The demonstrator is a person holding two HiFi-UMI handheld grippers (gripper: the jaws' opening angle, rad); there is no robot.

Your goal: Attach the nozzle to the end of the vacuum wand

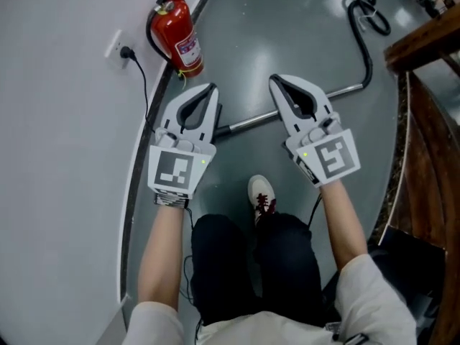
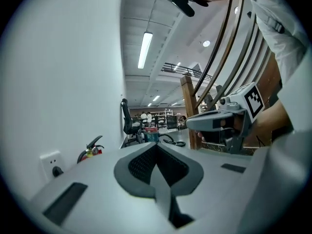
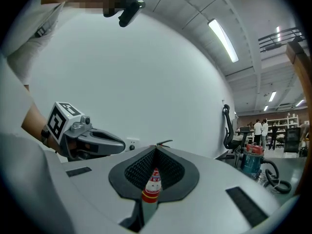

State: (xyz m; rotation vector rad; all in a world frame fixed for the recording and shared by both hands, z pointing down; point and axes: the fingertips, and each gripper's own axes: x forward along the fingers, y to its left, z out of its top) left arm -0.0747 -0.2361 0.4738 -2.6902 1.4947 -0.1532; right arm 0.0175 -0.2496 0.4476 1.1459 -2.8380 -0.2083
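The metal vacuum wand (image 1: 309, 103) lies on the grey floor below both grippers, and its black hose (image 1: 365, 45) curves away to the upper right. Its left end disappears behind my left gripper (image 1: 210, 90), so I cannot make out a nozzle there. My left gripper is held up level with its jaws shut on nothing (image 2: 157, 147). Beside it, my right gripper (image 1: 277, 82) is also raised and shut on nothing (image 3: 156, 148). Each gripper view shows the other gripper: the right gripper (image 2: 222, 123) and the left gripper (image 3: 85, 138).
A red fire extinguisher (image 1: 177, 34) stands at the white wall by a wall socket (image 1: 118, 47) with a plug in it. A wooden stair rail (image 1: 424, 42) runs along the right. A canister vacuum (image 3: 252, 162) and an office chair (image 3: 228, 130) stand further off. My shoe (image 1: 261, 195) is on the floor.
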